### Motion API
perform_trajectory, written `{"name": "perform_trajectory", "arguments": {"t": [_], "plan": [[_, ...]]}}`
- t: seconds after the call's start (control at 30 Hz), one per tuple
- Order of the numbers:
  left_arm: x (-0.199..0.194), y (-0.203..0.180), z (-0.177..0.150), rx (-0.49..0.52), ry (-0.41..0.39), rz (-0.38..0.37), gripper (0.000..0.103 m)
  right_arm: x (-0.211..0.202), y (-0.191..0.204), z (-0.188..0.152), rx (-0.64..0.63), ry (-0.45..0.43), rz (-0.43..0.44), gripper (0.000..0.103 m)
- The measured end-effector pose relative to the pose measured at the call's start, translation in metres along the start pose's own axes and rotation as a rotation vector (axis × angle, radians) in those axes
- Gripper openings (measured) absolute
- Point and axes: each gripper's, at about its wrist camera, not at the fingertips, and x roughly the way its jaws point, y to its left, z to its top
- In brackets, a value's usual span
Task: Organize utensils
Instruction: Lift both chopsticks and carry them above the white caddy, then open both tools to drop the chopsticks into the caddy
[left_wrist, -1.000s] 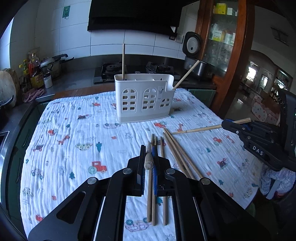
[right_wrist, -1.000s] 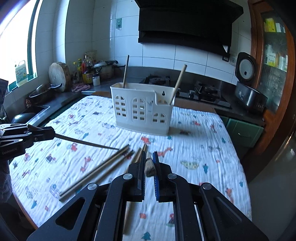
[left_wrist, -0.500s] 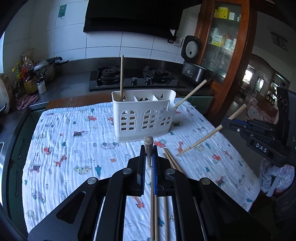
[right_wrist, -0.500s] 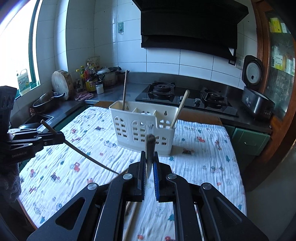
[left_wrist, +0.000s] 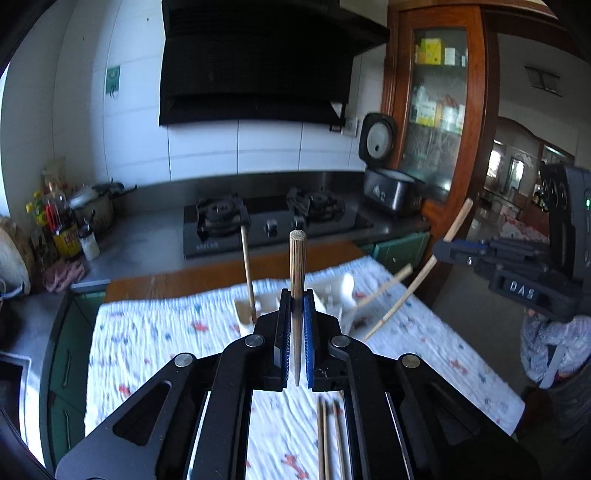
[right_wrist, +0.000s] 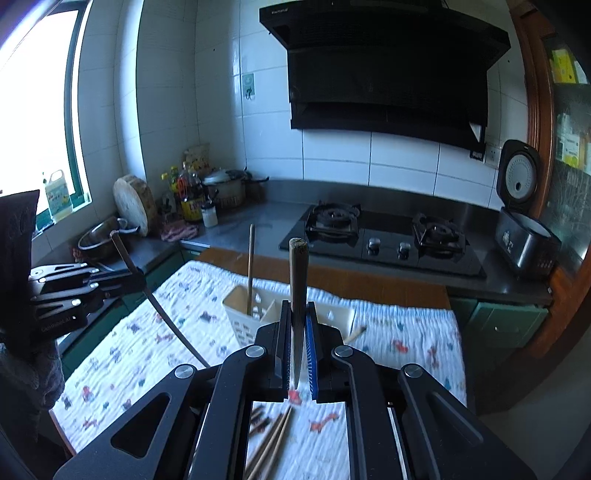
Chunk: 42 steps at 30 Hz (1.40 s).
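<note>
Your left gripper (left_wrist: 295, 338) is clamped on a round, grainy wooden chopstick (left_wrist: 297, 266) standing near upright at frame centre, and your right gripper (right_wrist: 297, 343) pinches another chopstick (right_wrist: 298, 273) the same way. The white slotted plastic holder (right_wrist: 240, 314) sits just beyond and below both sets of fingertips, mid-frame on the printed cloth (right_wrist: 406, 332). Both sticks' long axes already run roughly along its open slots, neither hand clearly nearer; more chopsticks (left_wrist: 327, 435) lie flat at the bottom.

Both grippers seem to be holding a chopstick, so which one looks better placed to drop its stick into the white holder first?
Hard to separate. The left gripper and right gripper are each shut on a chopstick, raised above the white holder. Perhaps the left, whose stick is aimed closer to the open compartments.
</note>
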Motion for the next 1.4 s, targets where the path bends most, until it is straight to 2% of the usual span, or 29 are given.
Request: {"name": "perform_trajectory", "arguments": {"t": [0.17, 0.43, 0.63, 0.8, 1.07, 1.23, 1.3, 1.4], "plan": [[0.004, 0.006, 0.039, -0.009, -0.081, 0.052, 0.005, 0.007, -0.007, 0.024, 0.016, -0.039, -0.017, 0.007], [0.046, 0.015, 0.055, -0.026, -0.091, 0.132, 0.005, 0.040, -0.015, 0.034, 0.020, -0.057, -0.062, 0.007], [0.074, 0.032, 0.042, -0.053, -0.057, 0.141, 0.005, 0.069, -0.020, 0.023, 0.031, -0.010, -0.056, 0.007], [0.094, 0.052, 0.025, -0.108, 0.011, 0.124, 0.006, 0.087, -0.020, 0.010, 0.020, 0.036, -0.056, 0.007], [0.114, 0.072, -0.004, -0.188, 0.096, 0.078, 0.006, 0.099, -0.022, -0.006, 0.026, 0.076, -0.063, 0.007], [0.115, 0.073, -0.009, -0.206, 0.100, 0.062, 0.008, 0.098, -0.023, -0.008, 0.032, 0.078, -0.066, 0.008], [0.112, 0.072, -0.008, -0.214, 0.093, 0.057, 0.010, 0.095, -0.023, -0.007, 0.032, 0.069, -0.068, 0.015], [0.102, 0.069, -0.006, -0.212, 0.068, 0.060, 0.019, 0.085, -0.024, -0.005, 0.032, 0.045, -0.077, 0.027]]}}
